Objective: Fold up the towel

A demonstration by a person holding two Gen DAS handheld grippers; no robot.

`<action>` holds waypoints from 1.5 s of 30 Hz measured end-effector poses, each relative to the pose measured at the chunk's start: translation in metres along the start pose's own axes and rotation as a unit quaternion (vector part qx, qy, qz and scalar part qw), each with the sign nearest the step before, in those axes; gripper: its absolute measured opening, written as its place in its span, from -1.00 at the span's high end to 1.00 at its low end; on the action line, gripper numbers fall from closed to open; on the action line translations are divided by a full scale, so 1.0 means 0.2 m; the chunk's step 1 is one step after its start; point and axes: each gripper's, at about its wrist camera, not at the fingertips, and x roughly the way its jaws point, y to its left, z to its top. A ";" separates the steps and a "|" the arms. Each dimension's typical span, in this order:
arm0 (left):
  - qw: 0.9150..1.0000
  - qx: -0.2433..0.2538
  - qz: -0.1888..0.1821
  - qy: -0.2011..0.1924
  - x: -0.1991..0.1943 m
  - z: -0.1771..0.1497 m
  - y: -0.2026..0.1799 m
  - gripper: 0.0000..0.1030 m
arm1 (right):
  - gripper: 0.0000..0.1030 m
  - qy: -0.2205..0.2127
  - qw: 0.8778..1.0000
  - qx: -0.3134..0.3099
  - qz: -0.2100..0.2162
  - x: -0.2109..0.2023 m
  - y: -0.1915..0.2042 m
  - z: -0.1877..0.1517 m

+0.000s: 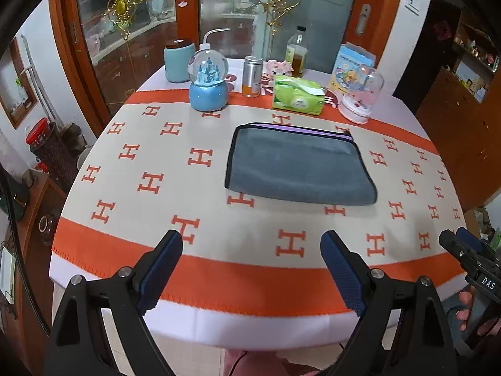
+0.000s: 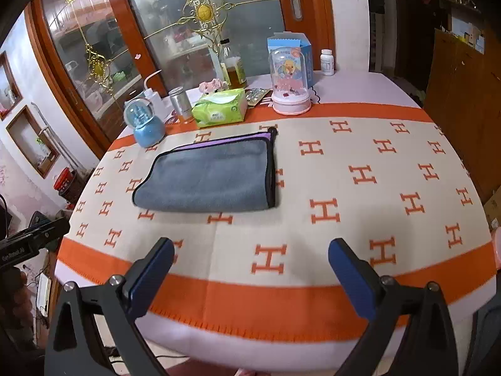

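Note:
A grey towel (image 1: 297, 166) with a black hem and a purple inner layer lies folded flat on the round table's orange-and-cream cloth (image 1: 175, 206); it also shows in the right wrist view (image 2: 209, 178). My left gripper (image 1: 250, 244) is open and empty, held above the table's near edge, short of the towel. My right gripper (image 2: 250, 250) is open and empty, also above the near edge, to the right of the towel. The right gripper's body shows at the right edge of the left wrist view (image 1: 466, 250).
At the back of the table stand a blue snow globe (image 1: 208, 81), a teal jar (image 1: 178, 59), a metal can (image 1: 252, 76), a green tissue pack (image 1: 297, 95), an oil bottle (image 1: 297, 51), a pink dome toy (image 1: 360, 97) and a blue box (image 1: 352, 69). A glass door (image 1: 219, 6) is behind.

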 end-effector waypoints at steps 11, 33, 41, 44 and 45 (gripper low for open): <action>1.000 0.007 -0.018 0.006 -0.19 -0.08 -0.13 -0.73 | -0.99 0.019 1.000 -0.019 -0.003 -0.25 0.15 -0.04; 0.998 0.028 0.032 -0.039 -0.32 -0.11 -0.24 -0.79 | -1.00 0.011 0.999 -0.011 -0.036 -0.34 0.34 -0.11; 0.997 0.036 0.044 -0.043 -0.31 -0.10 -0.24 -0.98 | -1.00 0.014 0.999 -0.015 -0.035 -0.32 0.35 -0.11; 0.997 0.035 0.049 -0.043 -0.30 -0.10 -0.24 -0.98 | -1.00 0.012 0.999 -0.015 -0.036 -0.32 0.35 -0.11; 0.997 0.035 0.051 -0.044 -0.31 -0.10 -0.24 -0.98 | -1.00 0.011 0.999 -0.016 -0.035 -0.32 0.36 -0.11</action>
